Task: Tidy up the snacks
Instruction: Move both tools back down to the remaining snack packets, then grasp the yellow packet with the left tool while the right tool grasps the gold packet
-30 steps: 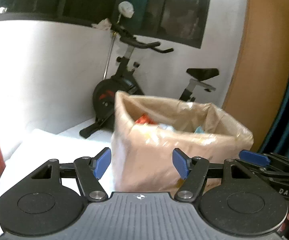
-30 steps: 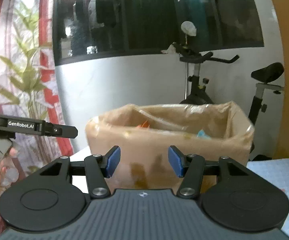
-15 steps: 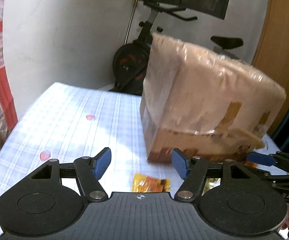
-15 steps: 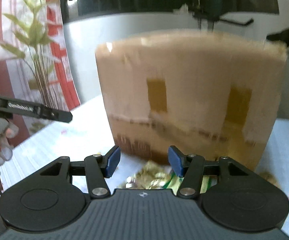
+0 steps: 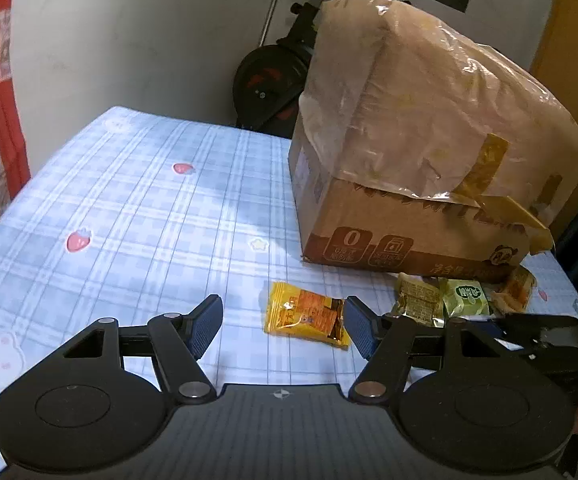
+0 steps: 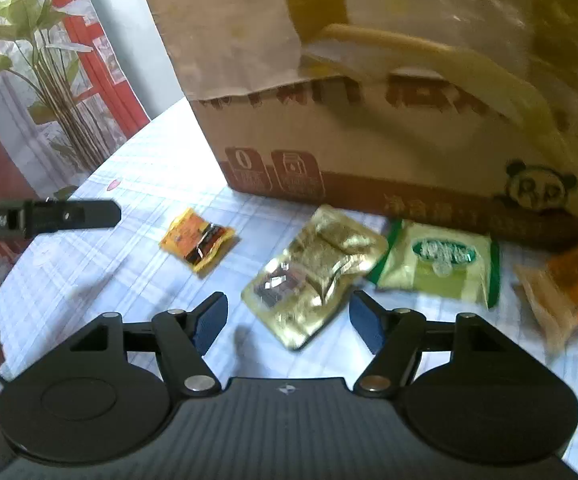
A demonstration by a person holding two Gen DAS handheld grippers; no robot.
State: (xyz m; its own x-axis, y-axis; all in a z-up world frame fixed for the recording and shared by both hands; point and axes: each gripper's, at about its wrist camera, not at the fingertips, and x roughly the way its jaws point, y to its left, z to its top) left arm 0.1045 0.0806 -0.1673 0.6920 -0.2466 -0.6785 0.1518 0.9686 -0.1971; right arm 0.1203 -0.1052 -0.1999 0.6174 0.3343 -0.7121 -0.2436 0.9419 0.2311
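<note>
Snacks: yellow pkt (image 5: 305,315), gold pkt (image 6: 313,272), green pkt (image 6: 437,264), orange pkt (image 6: 569,288), all on surface (image 5: 129,216) (blue plaid cloth) just in front of cardboard box (image 5: 409,236). Box plastic-lined. Behind box: exercise bike (image 5: 273,80), white wall. Left of box: plant (image 6: 45,64), red curtain. Left gripper (image 5: 283,326) fingers wide, empty. Right gripper (image 6: 289,322) fingers just been opening, wide, above the gold pkt, not gripping it.

Cardboard box (image 5: 389,240): brown band low on its front carries a boxed "0" icon and, right of it, a second boxed icon, a panda drawing, unreadable Chinese print. Green packet (image 6: 441,264) just below box: label blurred, illegible.
</note>
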